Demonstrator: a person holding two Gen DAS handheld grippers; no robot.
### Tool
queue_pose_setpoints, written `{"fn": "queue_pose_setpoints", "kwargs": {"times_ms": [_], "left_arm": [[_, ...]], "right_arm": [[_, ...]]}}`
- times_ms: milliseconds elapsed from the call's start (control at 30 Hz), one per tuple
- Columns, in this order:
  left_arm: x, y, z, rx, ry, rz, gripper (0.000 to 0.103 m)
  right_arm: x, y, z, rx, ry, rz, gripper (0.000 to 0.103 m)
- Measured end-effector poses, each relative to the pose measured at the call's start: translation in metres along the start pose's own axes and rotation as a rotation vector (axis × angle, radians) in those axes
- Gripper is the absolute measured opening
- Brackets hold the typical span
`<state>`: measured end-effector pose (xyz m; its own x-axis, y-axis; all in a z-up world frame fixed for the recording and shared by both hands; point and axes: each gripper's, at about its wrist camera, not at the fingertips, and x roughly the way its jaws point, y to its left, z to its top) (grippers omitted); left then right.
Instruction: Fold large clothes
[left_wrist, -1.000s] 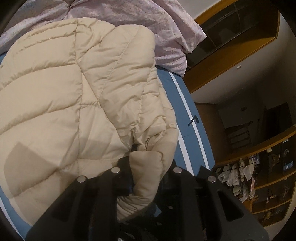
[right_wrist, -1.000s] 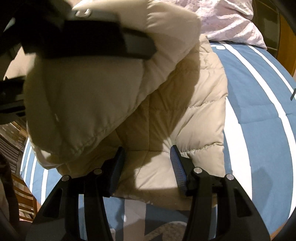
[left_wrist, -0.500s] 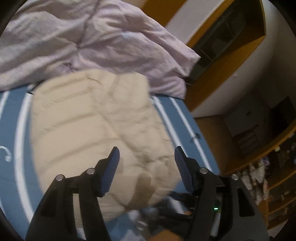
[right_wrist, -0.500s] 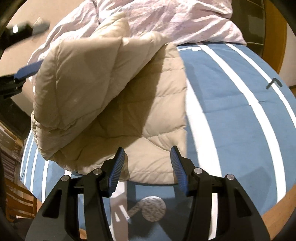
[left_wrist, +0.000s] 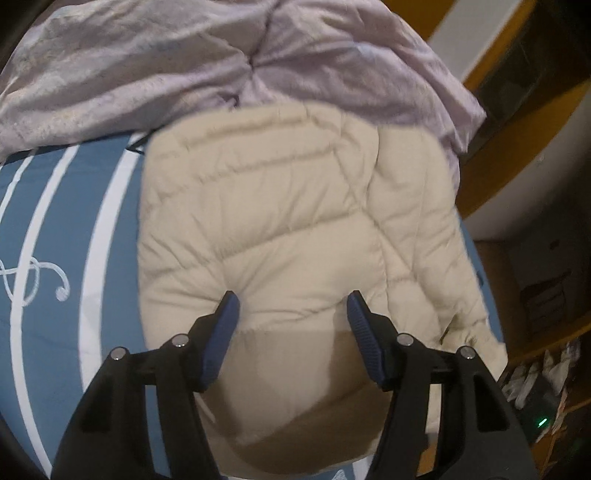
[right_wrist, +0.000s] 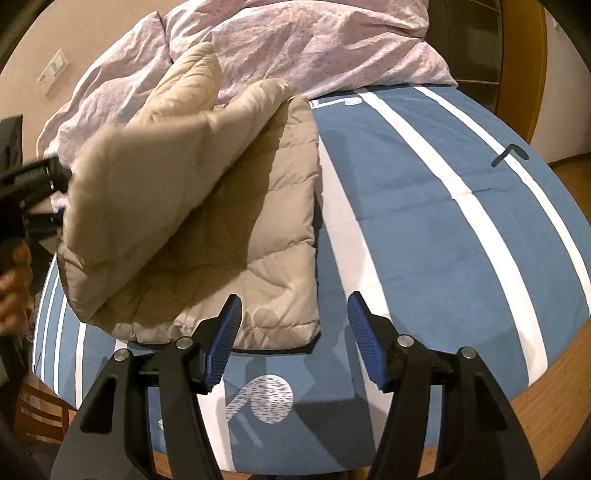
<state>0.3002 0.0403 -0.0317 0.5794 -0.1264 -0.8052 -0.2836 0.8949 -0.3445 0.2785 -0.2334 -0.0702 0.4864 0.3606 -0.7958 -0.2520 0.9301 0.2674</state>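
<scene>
Folded cream jacket (left_wrist: 295, 229) beyond both grippers (left_wrist: 291, 306) (right_wrist: 293, 306) — jaws parted, gripping nothing

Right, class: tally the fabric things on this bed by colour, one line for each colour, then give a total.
Cream: 1, the puffer jacket
Lilac: 1, the crumpled duvet
Blue with white stripes: 1, the bedsheet
Total: 3

a home bedroom: striped bed (right_wrist: 424, 229), rumpled duvet (left_wrist: 184, 62), wooden shelves (left_wrist: 546, 373)
</scene>
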Motion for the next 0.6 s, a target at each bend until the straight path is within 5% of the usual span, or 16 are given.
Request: {"fn": "queue_pose_setpoints", "kwargs": {"times_ms": [200,600], "left_arm": [[0.021,-0.026,-0.024,0.087,0.041,-0.008,0.061],[0.029,-0.029,-0.022,0.1,0.059,0.001,0.061]], "right_arm": [[-0.006,-0.008,0.004,0.017,-0.019,-0.028,0.061],[-0.029,-0.019,0.031,0.042,-0.099,-0.038,0.061]]}}
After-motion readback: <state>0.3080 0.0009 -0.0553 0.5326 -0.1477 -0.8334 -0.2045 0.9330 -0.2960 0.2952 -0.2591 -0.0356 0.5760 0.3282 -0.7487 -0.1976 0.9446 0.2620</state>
